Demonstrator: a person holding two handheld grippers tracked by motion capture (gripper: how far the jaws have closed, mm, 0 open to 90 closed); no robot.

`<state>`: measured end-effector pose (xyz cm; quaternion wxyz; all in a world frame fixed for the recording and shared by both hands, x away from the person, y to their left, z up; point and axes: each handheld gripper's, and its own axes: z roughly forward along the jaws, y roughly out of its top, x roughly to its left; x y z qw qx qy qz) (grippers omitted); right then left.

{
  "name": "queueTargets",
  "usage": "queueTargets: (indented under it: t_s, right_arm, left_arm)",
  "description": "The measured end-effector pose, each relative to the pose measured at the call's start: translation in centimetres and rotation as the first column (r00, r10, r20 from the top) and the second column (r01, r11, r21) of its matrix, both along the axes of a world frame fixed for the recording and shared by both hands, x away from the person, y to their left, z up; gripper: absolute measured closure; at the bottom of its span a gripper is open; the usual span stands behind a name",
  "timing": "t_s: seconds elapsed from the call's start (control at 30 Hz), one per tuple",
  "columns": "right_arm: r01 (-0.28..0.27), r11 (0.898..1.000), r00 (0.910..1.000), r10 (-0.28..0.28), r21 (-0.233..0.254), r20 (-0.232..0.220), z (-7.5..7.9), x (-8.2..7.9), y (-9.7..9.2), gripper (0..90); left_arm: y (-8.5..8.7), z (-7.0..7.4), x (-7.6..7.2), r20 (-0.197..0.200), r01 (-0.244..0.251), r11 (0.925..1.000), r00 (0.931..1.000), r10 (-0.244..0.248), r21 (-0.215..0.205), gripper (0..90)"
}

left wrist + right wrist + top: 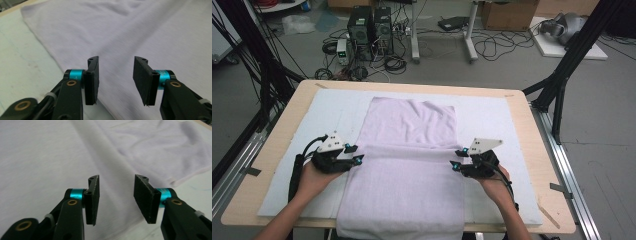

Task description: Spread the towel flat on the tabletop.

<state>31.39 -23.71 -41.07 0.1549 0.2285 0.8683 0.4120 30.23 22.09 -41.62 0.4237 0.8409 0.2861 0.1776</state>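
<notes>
At the left and right edges of the folded cloth, I hold one black two-jaw gripper in each hand. My left gripper (354,154) sits at the cloth's left edge, with its jaws standing apart and nothing pinched between them; in the left gripper view (115,79) the gap between the two pads is bare, and the cloth lies below and beyond them. My right gripper (457,159) sits at the cloth's right edge in the mirrored pose. Its jaws also stand apart with nothing between them, as the right gripper view (116,198) confirms. Each gripper carries a grey three-cornered plate on top and teal collars behind the pads.

The pale lilac terry towel (409,165) lies flat along the middle of the table, long axis running away from me. Its near portion is doubled over (the fold edge runs crosswise between the two grippers), and the near end hangs slightly over the table's front edge. The far, single-layer portion is narrower and faintly wrinkled.

The towel rests on a white sheet of padding (489,120) that covers most of the light wooden tabletop (279,150).

Beyond the table, on the grey floor, stand two black computer towers (369,27) amid loose cables.
</notes>
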Motion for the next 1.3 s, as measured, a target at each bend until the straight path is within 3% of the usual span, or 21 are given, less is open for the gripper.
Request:
queueTargets:
  t_s: [0.1,0.2,0.27,0.3,0.33,0.43,0.57,0.63,0.7,0.73,0.77,0.8,0.9,0.97,1.0,1.07,1.1,1.13,1.17,1.23,1.3]
  right_arm:
    - [-0.061,0.998,0.997,0.062,0.018,-0.047,-1.2,-1.1,0.3,50.4]
    - [-0.109,0.994,0.9891,0.11,0.008,-0.098,-2.7,-1.6,1.0,51.0]
    - [-0.136,0.991,0.9818,0.133,-0.012,-0.135,-3.6,-1.8,1.4,59.9]
    - [-0.149,0.989,0.9811,0.148,0.005,-0.124,-3.7,-2.0,1.3,73.4]
    - [-0.167,0.986,0.9738,0.168,0.019,-0.154,-3.7,-2.1,1.2,84.8]
    - [-0.189,0.982,0.9699,0.188,0.005,-0.155,-3.5,-3.0,1.3,87.5]
    - [-0.241,0.97,0.9531,0.241,0.022,-0.183,-3.5,-5.7,0.9,87.8]
    - [-0.273,0.961,0.9401,0.274,0.03,-0.203,-3.4,-7.4,0.7,87.9]
    - [-0.316,0.947,0.9222,0.321,0.056,-0.216,-3.0,-9.1,0.6,87.6]
    - [-0.339,0.939,0.9171,0.344,0.061,-0.201,-2.7,-10.0,0.6,86.2]
    - [-0.341,0.937,0.9191,0.349,0.076,-0.183,-2.2,-10.5,0.5,81.4]
    - [-0.322,0.942,0.9305,0.333,0.091,-0.153,-1.5,-10.6,0.4,78.5]
    - [-0.254,0.966,0.9584,0.258,0.046,-0.122,-1.1,-8.7,0.3,65.2]
    - [-0.217,0.976,0.9669,0.219,0.03,-0.131,-1.7,-7.4,0.3,64.3]
    - [-0.207,0.978,0.9682,0.208,0.02,-0.14,-2.1,-6.8,0.4,64.4]
    - [-0.2,0.98,0.9666,0.198,0.003,-0.163,-2.9,-6.0,0.7,66.5]
    - [-0.199,0.98,0.9663,0.194,-0.011,-0.169,-3.4,-5.9,0.8,69.9]
    - [-0.203,0.979,0.9666,0.201,0.003,-0.159,-3.5,-5.9,0.7,74.8]
    - [-0.208,0.978,0.9642,0.206,0.007,-0.166,-3.5,-6.1,0.6,85.0]
    - [-0.237,0.971,0.9572,0.235,0.004,-0.169,-3.5,-6.7,0.6,87.6]
    - [-0.279,0.96,0.9404,0.277,0.018,-0.197,-3.3,-7.4,0.4,87.6]
  left_arm:
    - [-0.4,-1.1,-1.1,-0.023,0.059,0.9981,0.998,-0.059,0.017,53.5]
    - [-1.0,-2.6,-1.4,-0.092,0.117,0.9922,0.9894,-0.112,0.044,55.3]
    - [-0.8,-3.0,-1.6,-0.094,0.15,0.9886,0.9845,-0.148,0.014,67.2]
    - [-0.7,-3.1,-1.8,-0.106,0.166,0.9862,0.9806,-0.165,-0.002,81.9]
    - [-0.7,-3.0,-2.2,-0.092,0.169,0.9855,0.9816,-0.167,0.013,87.1]
    - [-0.4,-2.8,-3.6,-0.124,0.198,0.9803,0.9728,-0.196,0.004,88.3]
    - [0.5,-2.5,-7.2,-0.127,0.243,0.97,0.9619,-0.242,-0.006,88.3]
    - [0.9,-2.0,-9.1,-0.119,0.269,0.963,0.956,-0.268,-0.008,88.3]
    - [1.1,-1.5,-10.5,-0.106,0.293,0.9559,0.9501,-0.294,-0.026,88.1]
    - [1.1,-1.2,-11.0,-0.103,0.3,0.9533,0.9478,-0.302,-0.035,87.4]
    - [1.0,-0.9,-11.0,-0.092,0.295,0.9546,0.9502,-0.298,-0.037,84.1]
    - [0.9,-0.8,-10.6,-0.088,0.293,0.9558,0.9518,-0.294,-0.026,78.6]
    - [0.1,-0.9,-8.9,-0.072,0.253,0.9675,0.965,-0.252,-0.005,66.2]
    - [-0.5,-1.4,-7.4,-0.079,0.228,0.9736,0.9707,-0.227,0.006,61.9]
    - [-0.8,-1.8,-6.9,-0.084,0.217,0.9759,0.973,-0.215,0.019,62.0]
    - [-1.2,-2.7,-6.2,-0.124,0.224,0.9739,0.9681,-0.217,0.039,65.9]
    - [-1.1,-2.8,-6.3,-0.109,0.223,0.9742,0.9697,-0.219,0.032,72.7]
    - [-1.0,-2.8,-6.5,-0.116,0.231,0.9729,0.9668,-0.227,0.017,81.9]
    - [-0.9,-2.8,-6.7,-0.114,0.229,0.973,0.9678,-0.225,0.028,87.3]
    - [-0.7,-2.7,-7.5,-0.131,0.237,0.9713,0.9637,-0.233,0.019,88.4]
    - [-0.3,-2.6,-8.5,-0.137,0.257,0.9662,0.9577,-0.253,0.015,88.5]
